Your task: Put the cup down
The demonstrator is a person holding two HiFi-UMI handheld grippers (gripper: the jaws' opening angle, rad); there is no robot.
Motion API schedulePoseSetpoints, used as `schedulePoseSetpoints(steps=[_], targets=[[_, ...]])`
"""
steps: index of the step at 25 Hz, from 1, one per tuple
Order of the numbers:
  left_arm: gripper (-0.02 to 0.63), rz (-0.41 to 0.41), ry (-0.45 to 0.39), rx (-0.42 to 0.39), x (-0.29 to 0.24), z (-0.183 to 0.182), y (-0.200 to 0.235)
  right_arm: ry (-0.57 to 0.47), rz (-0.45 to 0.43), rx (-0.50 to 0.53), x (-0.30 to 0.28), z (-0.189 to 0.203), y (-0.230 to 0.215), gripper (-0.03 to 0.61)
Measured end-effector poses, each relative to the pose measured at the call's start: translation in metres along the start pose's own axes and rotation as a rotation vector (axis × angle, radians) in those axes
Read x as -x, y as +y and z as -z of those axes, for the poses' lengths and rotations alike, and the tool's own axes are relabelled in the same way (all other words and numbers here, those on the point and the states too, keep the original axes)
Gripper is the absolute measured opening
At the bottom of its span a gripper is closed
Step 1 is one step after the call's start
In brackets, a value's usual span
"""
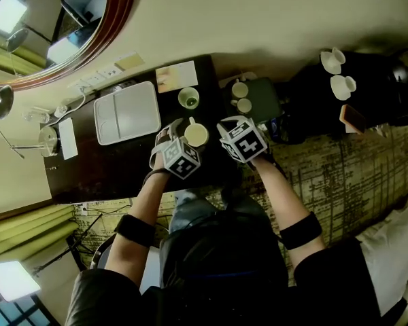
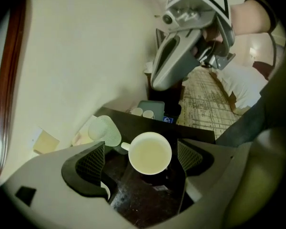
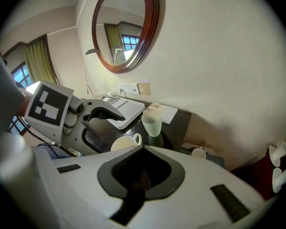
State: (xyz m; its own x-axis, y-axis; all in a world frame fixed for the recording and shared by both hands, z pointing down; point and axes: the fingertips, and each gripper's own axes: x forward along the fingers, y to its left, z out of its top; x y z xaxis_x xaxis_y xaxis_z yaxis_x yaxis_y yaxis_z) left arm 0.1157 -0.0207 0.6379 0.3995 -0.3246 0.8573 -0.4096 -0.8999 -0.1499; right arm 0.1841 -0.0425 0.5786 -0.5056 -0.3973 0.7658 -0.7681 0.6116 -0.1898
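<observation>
A cream cup (image 1: 196, 134) (image 2: 150, 153) with a handle stands on the dark table (image 1: 115, 168), near its right end. My left gripper (image 1: 183, 136) (image 2: 140, 159) hovers over it, open wide. The cup sits between the two mesh pads (image 2: 93, 161), with a gap on each side and no pad touching it. My right gripper (image 1: 234, 124) (image 3: 142, 175) is shut with nothing in it, just right of the cup (image 3: 125, 142). It also shows at the top of the left gripper view (image 2: 181, 56).
A frosted green glass (image 1: 188, 98) (image 2: 105, 130) (image 3: 152, 122) stands just beyond the cup. Left of it lies a white tray (image 1: 128, 112) (image 3: 126, 109). A green tray (image 1: 255, 99) with two small cups is at the right, and a round mirror (image 3: 126, 27) hangs on the wall.
</observation>
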Motion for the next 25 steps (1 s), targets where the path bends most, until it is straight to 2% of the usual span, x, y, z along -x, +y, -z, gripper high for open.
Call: schedulePoseSetpoints(steps=[3, 7, 10, 12, 15, 18, 20, 25], targets=[[0.471, -0.009, -0.061, 0.069, 0.026, -0.01, 0.01, -0.009, 0.009, 0.004, -0.001, 0.0, -0.002, 0.008], [0.341, -0.051, -0.17, 0.174, 0.064, -0.021, 0.028, 0.001, 0.022, 0.014, -0.003, 0.004, -0.002, 0.008], [0.26, -0.102, -0.231, 0.207, 0.086, -0.022, 0.04, -0.012, 0.004, 0.011, 0.004, -0.006, 0.011, 0.008], [0.197, -0.137, -0.253, 0.224, 0.096, -0.018, 0.048, -0.015, 0.008, 0.022, 0.003, -0.008, 0.013, 0.008], [0.134, -0.165, -0.278, 0.269, 0.113, -0.011, 0.058, -0.029, 0.008, 0.035, 0.003, -0.014, 0.016, 0.008], [0.082, -0.179, -0.269, 0.281, 0.129, -0.001, 0.064, -0.046, 0.002, 0.027, 0.004, -0.022, 0.021, 0.008], [0.006, -0.193, -0.276, 0.291, 0.138, 0.008, 0.069, -0.053, 0.008, 0.021, -0.001, -0.022, 0.021, 0.008], [0.0, -0.197, -0.311, 0.379, 0.16, 0.031, 0.079, -0.076, -0.015, -0.009, -0.002, -0.029, 0.045, 0.008]])
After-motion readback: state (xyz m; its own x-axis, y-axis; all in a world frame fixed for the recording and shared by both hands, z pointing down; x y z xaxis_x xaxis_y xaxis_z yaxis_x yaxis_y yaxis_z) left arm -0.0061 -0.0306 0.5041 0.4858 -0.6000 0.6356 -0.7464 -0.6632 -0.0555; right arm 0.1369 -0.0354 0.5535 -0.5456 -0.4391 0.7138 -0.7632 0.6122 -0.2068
